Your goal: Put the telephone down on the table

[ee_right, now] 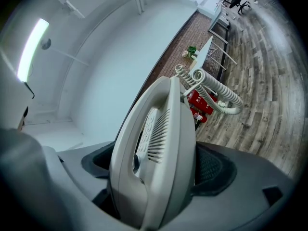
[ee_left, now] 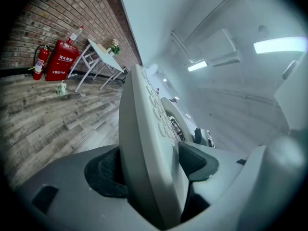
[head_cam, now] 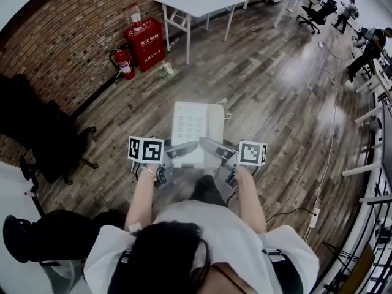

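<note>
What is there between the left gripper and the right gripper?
The telephone: the left gripper and the right gripper each clamp its near edge, seen in the head view.

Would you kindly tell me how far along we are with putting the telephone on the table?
Done: the telephone is picked up, clamped at its near end by the left tool and the right tool. In hand: it is held in the air over the wooden floor. Left: the white table stands well ahead by the brick wall, so the telephone must be carried there, set down and released.
</note>
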